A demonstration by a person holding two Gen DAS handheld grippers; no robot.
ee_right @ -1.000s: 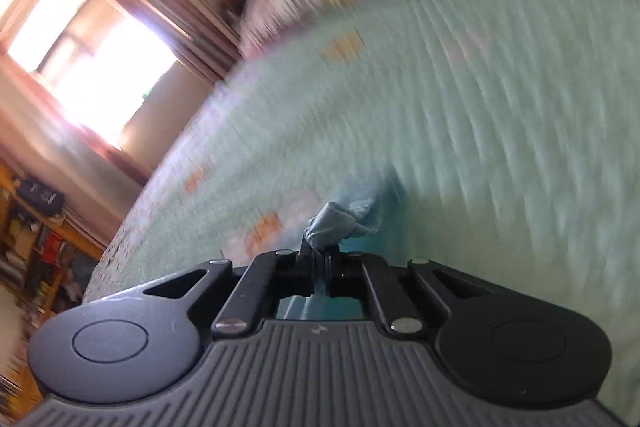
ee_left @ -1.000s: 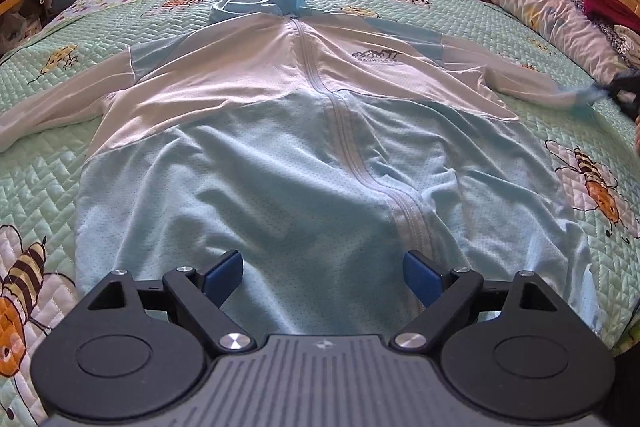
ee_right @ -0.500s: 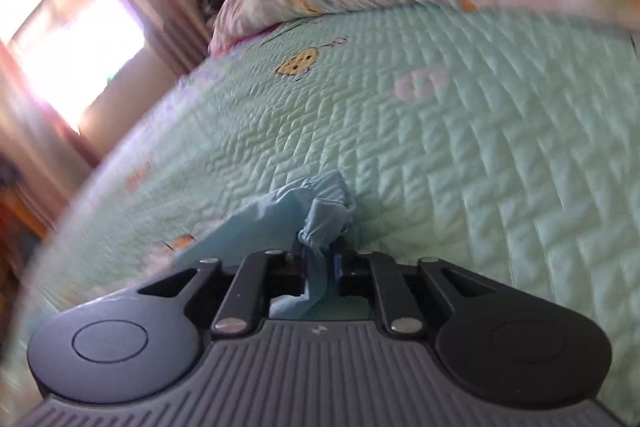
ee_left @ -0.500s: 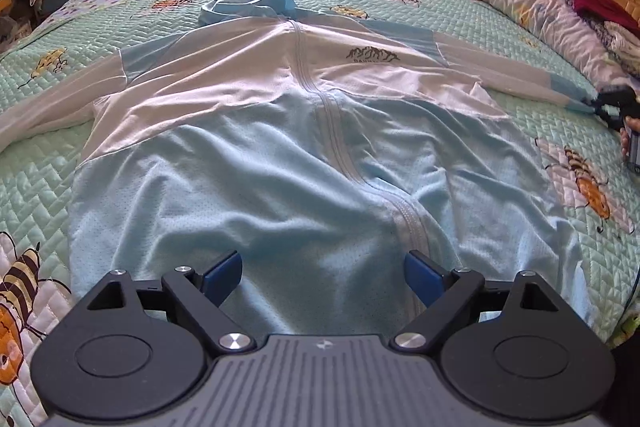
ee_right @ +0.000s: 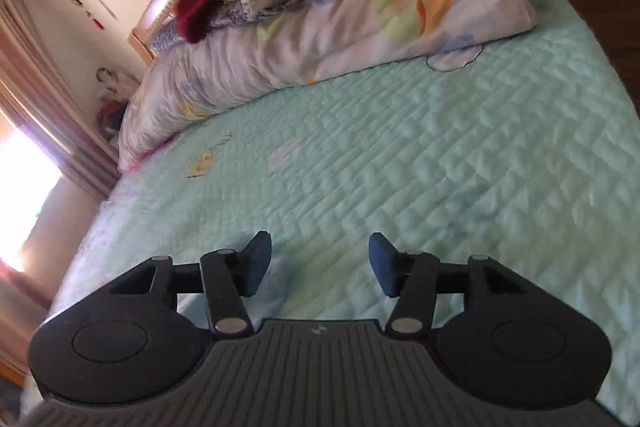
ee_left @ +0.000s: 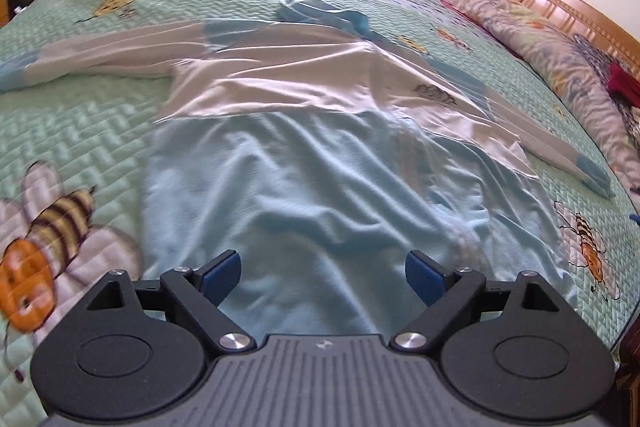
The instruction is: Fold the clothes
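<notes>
Left hand-held gripper (ee_left: 322, 273) hovers with its 2 blue-padded fingers spread wide and empty, just above the hem of the light-blue and white zip-front jacket (ee_left: 316, 163). That jacket lies flat, front up, sleeves out to both sides, on the mint-green quilted bedspread with bee prints (ee_left: 80, 131). Right hand-held gripper (ee_right: 318, 263) is likewise spread apart, holding nothing, over bare bedspread near the floral pillows (ee_right: 360, 15).

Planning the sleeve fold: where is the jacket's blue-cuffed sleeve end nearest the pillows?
In the left wrist view, the cuff lies flat at right on the quilt, beside the floral pillows.
</notes>
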